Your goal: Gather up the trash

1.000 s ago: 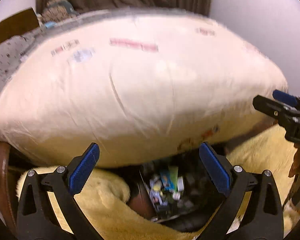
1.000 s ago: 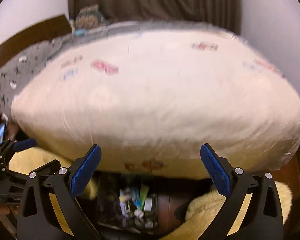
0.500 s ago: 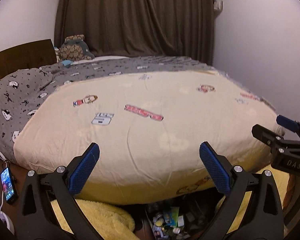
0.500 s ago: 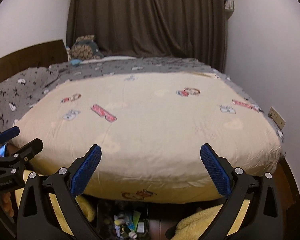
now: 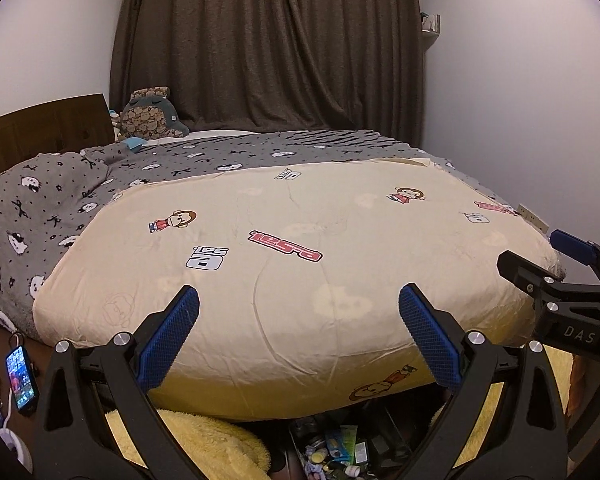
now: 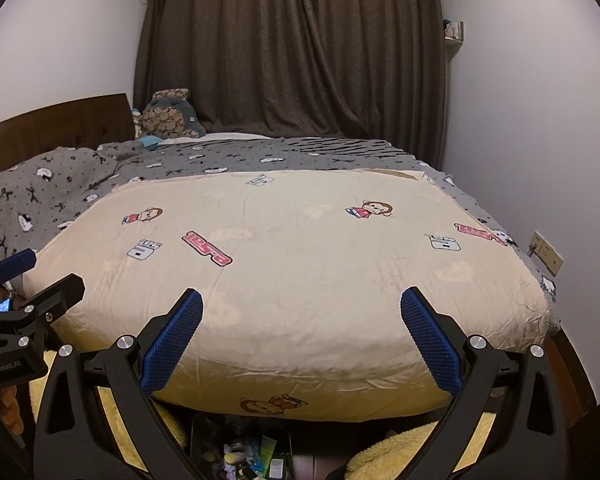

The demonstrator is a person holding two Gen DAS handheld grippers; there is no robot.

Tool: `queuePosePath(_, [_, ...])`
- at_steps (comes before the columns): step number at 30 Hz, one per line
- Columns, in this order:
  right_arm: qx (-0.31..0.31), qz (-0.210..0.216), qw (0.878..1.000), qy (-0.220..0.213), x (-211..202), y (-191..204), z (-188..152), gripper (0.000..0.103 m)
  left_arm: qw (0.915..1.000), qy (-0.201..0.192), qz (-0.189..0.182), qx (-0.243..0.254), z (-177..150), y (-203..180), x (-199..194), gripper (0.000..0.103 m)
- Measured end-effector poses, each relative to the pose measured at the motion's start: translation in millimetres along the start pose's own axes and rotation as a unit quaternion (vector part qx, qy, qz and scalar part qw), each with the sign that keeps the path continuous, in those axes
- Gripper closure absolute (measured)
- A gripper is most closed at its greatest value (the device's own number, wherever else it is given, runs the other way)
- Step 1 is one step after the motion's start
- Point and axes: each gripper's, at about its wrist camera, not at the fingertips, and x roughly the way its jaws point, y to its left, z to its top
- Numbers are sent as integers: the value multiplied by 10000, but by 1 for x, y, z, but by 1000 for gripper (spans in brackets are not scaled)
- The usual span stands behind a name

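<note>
A dark bin of mixed trash (image 5: 336,450) sits on the floor at the foot of the bed, showing small tubes, wrappers and bottles; the right wrist view has the same trash bin (image 6: 252,456) at its bottom edge. My left gripper (image 5: 298,330) is open and empty, held above the bin and facing the bed. My right gripper (image 6: 300,330) is also open and empty at the same height. Each gripper appears at the side of the other's view: the right gripper (image 5: 548,268) and the left gripper (image 6: 32,280).
A bed with a cream cartoon-print quilt (image 5: 300,248) over a grey patterned duvet (image 5: 60,200) fills the view. Yellow fluffy blankets (image 5: 208,436) lie beside the bin. A lit phone (image 5: 19,372) rests at the left. Dark curtains (image 5: 268,48) and a plush toy (image 5: 150,118) stand behind.
Both cameras have tilted upward: the bin has slid to the bottom edge and the bed top, curtain and walls have come into view. Both grippers stay open.
</note>
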Motion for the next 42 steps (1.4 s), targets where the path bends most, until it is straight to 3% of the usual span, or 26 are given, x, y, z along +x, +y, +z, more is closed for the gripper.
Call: queuePosePath(42, [107, 18, 9999, -62, -4, -2, 3, 4, 10000, -68, 47, 15, 1, 4, -4, 8])
